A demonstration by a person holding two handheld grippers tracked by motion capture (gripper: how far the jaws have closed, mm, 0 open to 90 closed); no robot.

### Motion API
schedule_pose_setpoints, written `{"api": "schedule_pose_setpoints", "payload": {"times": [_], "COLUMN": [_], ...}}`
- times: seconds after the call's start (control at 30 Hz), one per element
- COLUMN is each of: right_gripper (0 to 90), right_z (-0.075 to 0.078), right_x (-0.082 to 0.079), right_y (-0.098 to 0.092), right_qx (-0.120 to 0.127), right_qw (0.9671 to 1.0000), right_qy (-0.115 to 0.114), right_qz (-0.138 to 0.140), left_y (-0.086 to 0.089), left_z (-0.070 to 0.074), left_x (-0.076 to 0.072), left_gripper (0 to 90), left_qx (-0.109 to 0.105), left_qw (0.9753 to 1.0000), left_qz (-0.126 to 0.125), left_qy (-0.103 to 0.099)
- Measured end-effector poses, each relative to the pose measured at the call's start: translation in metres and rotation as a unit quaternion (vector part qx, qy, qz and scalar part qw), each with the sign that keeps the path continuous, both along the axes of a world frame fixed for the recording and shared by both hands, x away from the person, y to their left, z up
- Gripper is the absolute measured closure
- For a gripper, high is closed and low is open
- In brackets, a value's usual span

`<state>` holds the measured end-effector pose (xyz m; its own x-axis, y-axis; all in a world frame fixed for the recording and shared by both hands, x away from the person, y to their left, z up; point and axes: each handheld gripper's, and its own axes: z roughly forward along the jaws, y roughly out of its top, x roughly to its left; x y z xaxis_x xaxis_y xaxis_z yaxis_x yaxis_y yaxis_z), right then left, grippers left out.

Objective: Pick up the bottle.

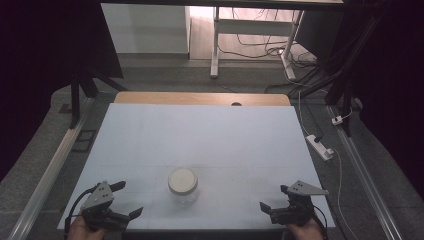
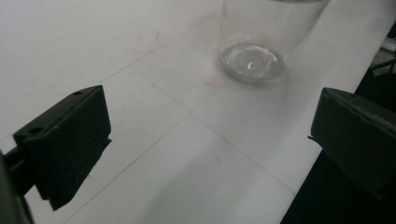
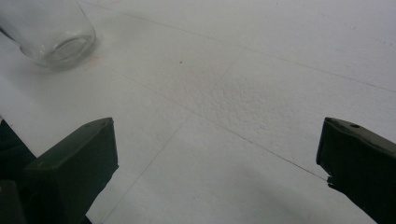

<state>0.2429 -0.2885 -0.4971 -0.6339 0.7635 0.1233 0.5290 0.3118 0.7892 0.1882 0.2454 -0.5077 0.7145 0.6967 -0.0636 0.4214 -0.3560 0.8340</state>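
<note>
We see the left gripper and right gripper low at the tabletop's near corners, jaws spread wide, both empty; the lidded glass jar stands between them near the front edge.

Jar: clear glossy glass, with a smooth matt off-white lid. Table: matt white sheet, finely pebbled close up, over a bare wood strip at the far edge. My left gripper and right gripper: matt black jaws, matt grey plates.
</note>
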Motion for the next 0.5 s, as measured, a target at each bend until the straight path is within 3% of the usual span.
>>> {"api": "schedule_pose_setpoints", "payload": {"times": [0.33,0.5], "right_gripper": [0.0,0.0], "right_z": [0.000,0.000], "right_x": [0.000,0.000], "right_y": [0.000,0.001], "right_qx": [-0.001,-0.004], "right_qw": [1.0000,1.0000], "right_qy": [0.001,-0.001], "right_qz": [0.001,0.003], "left_y": [-0.020,-0.031], "left_z": [-0.003,-0.005], "left_x": [0.011,0.018], "left_gripper": [0.0,0.0], "left_qx": [-0.009,-0.012], "left_qw": [0.9996,0.9991], "left_qz": [-0.028,-0.041], "left_qy": [-0.005,0.003]}}
